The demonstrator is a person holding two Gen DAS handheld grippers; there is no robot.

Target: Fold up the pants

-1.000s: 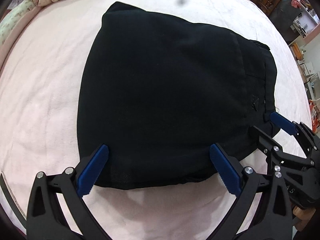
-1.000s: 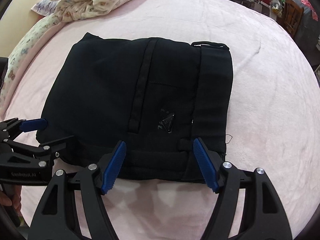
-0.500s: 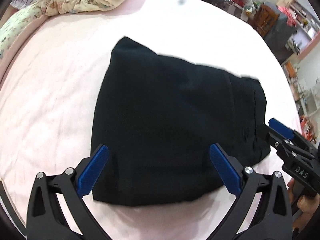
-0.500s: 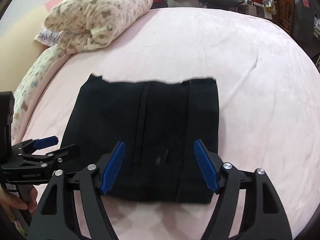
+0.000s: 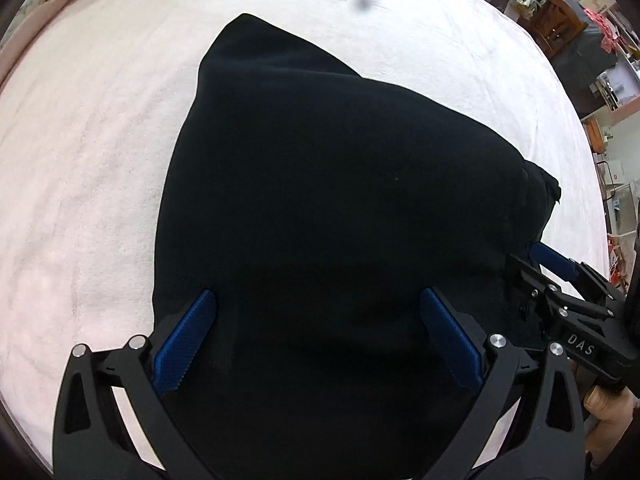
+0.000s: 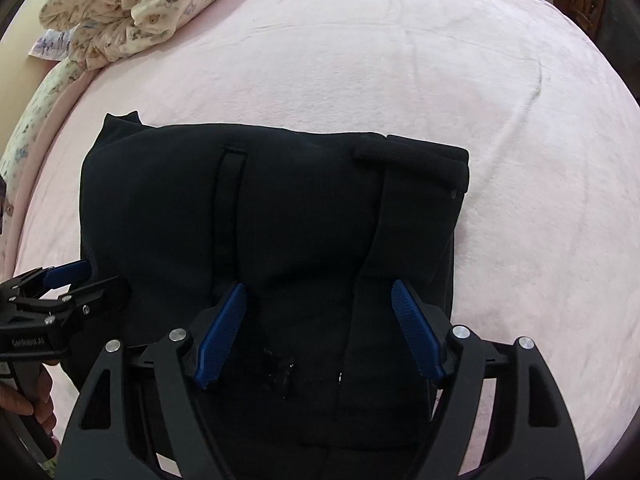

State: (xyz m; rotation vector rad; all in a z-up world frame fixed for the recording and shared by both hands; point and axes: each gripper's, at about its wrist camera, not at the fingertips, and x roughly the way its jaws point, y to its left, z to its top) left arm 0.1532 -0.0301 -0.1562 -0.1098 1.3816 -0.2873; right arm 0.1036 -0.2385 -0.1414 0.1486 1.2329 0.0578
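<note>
Both grippers moved in over folded pants [image 5: 340, 200], L gripper [image 5: 316, 336] & R gripper [image 6: 320, 332] spread wide.

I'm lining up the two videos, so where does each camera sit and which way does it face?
Left wrist: sits on the left gripper, looks down along its open fingers at the black pants on the pink bed; the right gripper shows at right.
Right wrist: sits on the right gripper, faces the pants and quilt; the left gripper shows at left.
Shared: pants, bed, both grippers.
</note>
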